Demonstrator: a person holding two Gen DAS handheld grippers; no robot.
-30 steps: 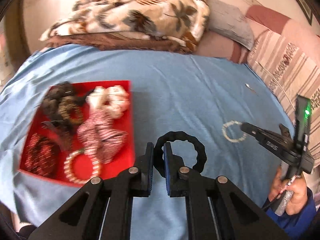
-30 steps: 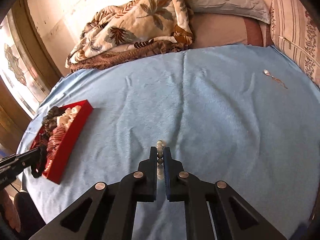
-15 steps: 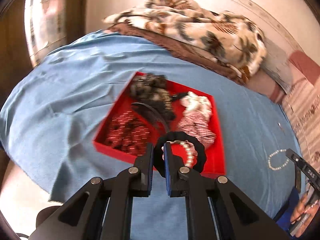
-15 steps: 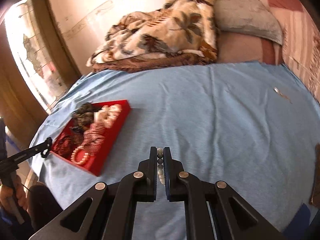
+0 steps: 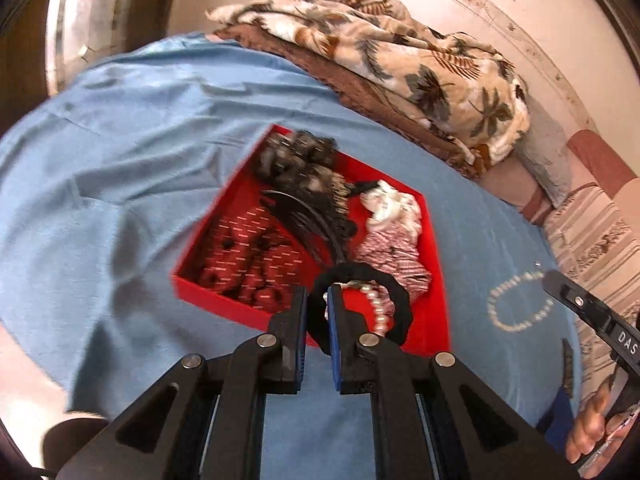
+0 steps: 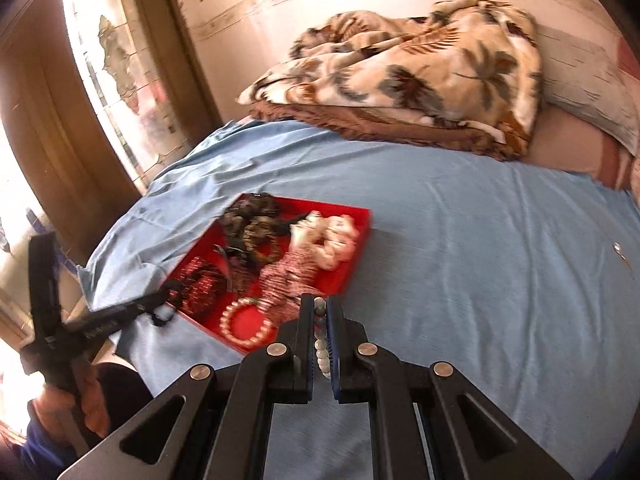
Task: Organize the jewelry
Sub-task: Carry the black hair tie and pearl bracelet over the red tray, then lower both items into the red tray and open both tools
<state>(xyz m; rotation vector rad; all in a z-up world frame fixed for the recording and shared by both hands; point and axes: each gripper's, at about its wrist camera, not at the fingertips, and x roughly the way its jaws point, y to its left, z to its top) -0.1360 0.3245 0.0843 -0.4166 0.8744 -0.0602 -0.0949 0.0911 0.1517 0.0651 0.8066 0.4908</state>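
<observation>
Both hands are converging on the red tray now! A second ago the left hand-held gripper hung over bare blue bedsheet beside the tray; now it hovers right at the tray's near edge, fingers nipped tight on the black scrunchie, whose loop dangles above the pearl bracelet already lying inside. Over on the right, the right hand-held gripper has swung across the bed too: the tray sat far off a moment back, and now its corner is just ahead of the tips. Those fingers are closed down to a narrow gap, pinching a white bead bracelet, which hangs in the air near the tray. Two pieces lifted, both nearly home — my read is the drop-off comes next, scrunchie first.
</observation>
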